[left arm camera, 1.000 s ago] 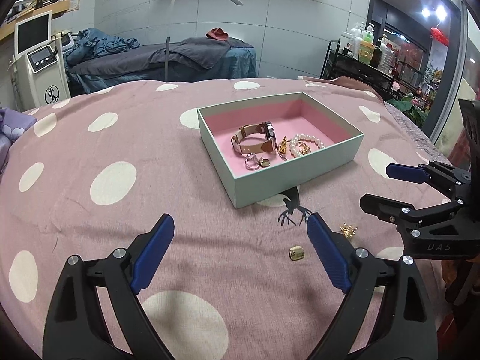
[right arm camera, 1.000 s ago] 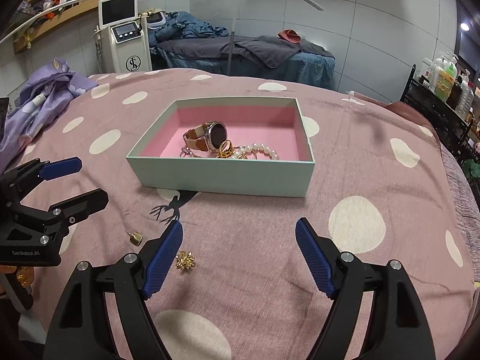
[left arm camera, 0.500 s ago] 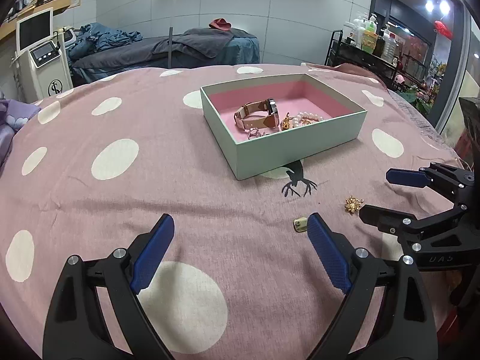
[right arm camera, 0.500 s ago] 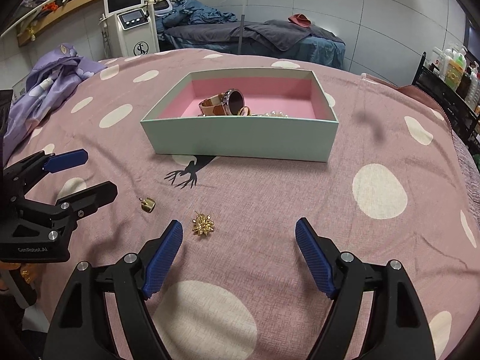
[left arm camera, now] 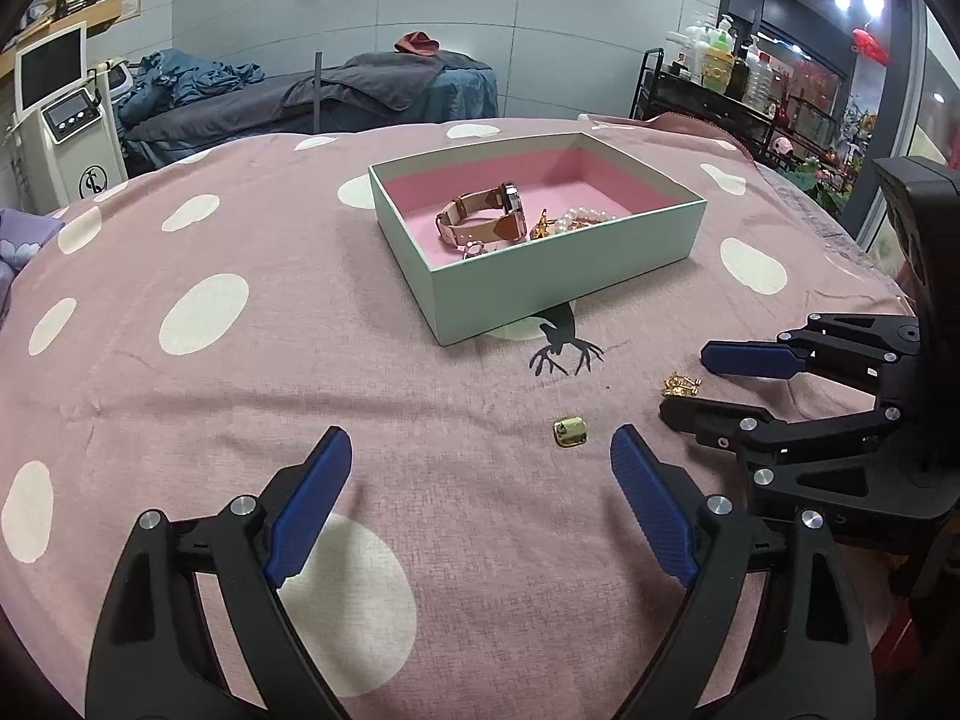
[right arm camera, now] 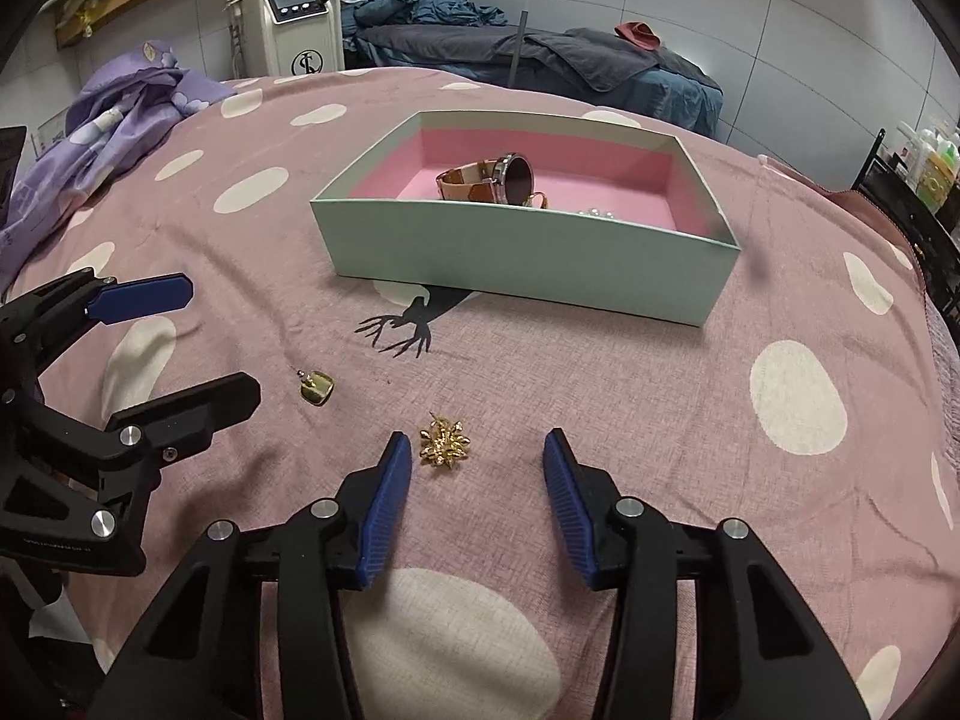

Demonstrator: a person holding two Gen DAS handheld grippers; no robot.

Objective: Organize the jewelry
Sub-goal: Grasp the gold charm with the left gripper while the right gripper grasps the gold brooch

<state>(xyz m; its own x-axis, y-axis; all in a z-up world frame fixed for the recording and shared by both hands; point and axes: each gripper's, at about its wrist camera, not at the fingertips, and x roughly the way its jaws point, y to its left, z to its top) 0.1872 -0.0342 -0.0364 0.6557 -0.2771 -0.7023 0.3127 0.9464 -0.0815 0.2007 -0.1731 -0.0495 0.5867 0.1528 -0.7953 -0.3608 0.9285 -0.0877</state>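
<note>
A mint box (left arm camera: 558, 276) with a pink lining sits on the spotted cloth; it also shows in the right wrist view (right arm camera: 528, 258). It holds a tan-strap watch (left arm camera: 486, 222), a pearl bracelet (left arm camera: 585, 218) and small gold pieces. A gold flower brooch (right arm camera: 444, 449) lies on the cloth just ahead of my open right gripper (right arm camera: 477, 462), near its left finger. A small gold square earring (left arm camera: 570, 431) lies ahead of my open left gripper (left arm camera: 480, 462), toward its right finger. Both grippers are empty and low over the cloth.
A black deer print (left arm camera: 564, 351) marks the cloth in front of the box. A purple cloth bundle (right arm camera: 108, 120) lies at the table's far left. A massage bed (left arm camera: 336, 90), a white machine (left arm camera: 66, 120) and a shelf of bottles (left arm camera: 726, 69) stand behind.
Both grippers have dropped lower and moved forward toward the loose gold pieces. The right gripper's fingers have narrowed and now flank the brooch. The box contents have not moved.
</note>
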